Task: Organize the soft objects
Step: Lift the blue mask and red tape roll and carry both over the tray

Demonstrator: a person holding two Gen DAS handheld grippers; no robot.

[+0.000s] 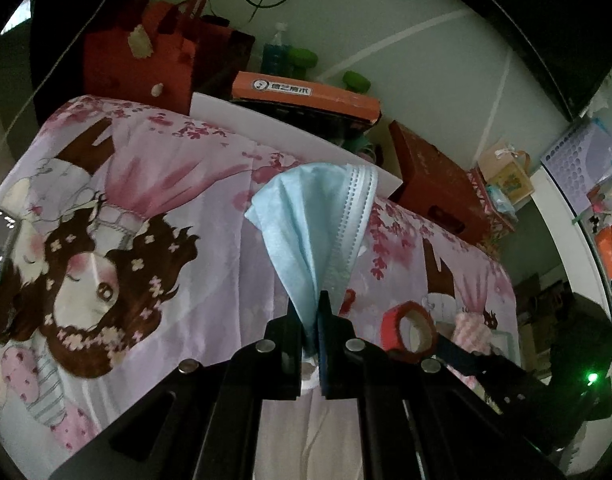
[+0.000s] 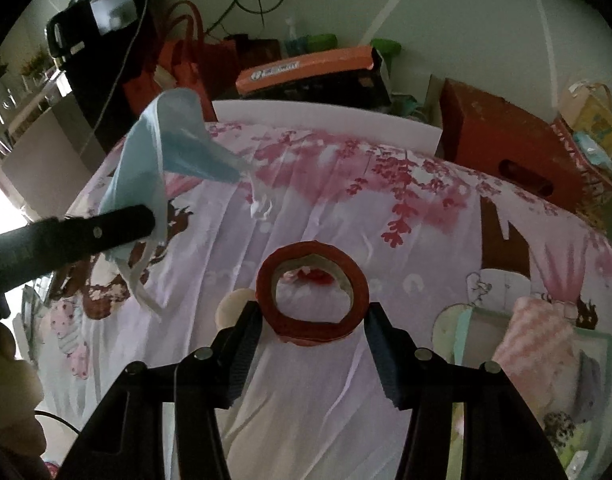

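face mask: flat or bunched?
Bunched. The left tool pinches the mask at one end, so it fans out in folds, lifted off the bedsheet.

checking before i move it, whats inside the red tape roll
Through the red tape roll only the printed pink sheet shows. The sheet under its rim is hidden. The right claw is open around it.

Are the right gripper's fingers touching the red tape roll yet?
Cannot tell. In the right wrist view the red tape roll sits between the right gripper's open fingers, edges meeting them without plain contact.
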